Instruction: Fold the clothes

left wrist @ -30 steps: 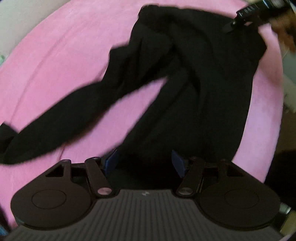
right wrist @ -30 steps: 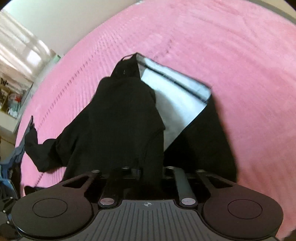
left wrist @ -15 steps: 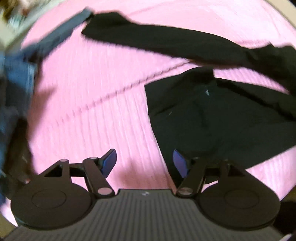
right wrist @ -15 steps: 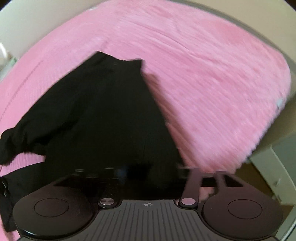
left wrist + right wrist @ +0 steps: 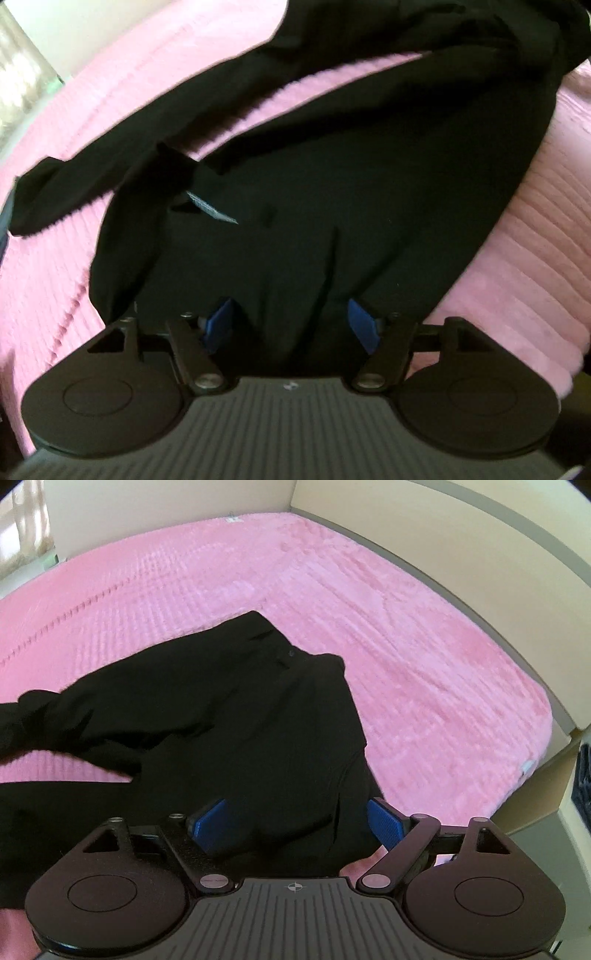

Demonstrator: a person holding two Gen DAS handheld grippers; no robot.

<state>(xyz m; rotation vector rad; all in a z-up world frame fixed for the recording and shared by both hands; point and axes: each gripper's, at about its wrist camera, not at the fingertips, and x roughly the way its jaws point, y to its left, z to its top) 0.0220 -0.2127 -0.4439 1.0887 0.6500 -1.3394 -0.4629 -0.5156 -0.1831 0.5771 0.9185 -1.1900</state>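
A black garment (image 5: 332, 184) lies crumpled on the pink bed cover (image 5: 535, 240), one long part stretched out to the left. A small pale label (image 5: 210, 206) shows in its folds. My left gripper (image 5: 291, 325) points down onto the garment. Its jaws are closing, black cloth bulges between the blue pads (image 5: 219, 325), and they do not visibly pinch it. In the right wrist view the same garment (image 5: 240, 720) spreads ahead. My right gripper (image 5: 295, 823) hangs over its near edge. Its jaws are opening, with cloth lying loose between them.
The pink cover (image 5: 369, 609) stretches far beyond the garment. A cream wall and bed frame (image 5: 480, 554) border it at the back and right. The bed's right corner (image 5: 546, 760) drops off near my right gripper. A bright curtained window (image 5: 18, 74) is at the far left.
My right gripper has let go of the garment and spread its jaws, and the cloth now lies on the bed. My left gripper swung from bare pink cover onto the black cloth.
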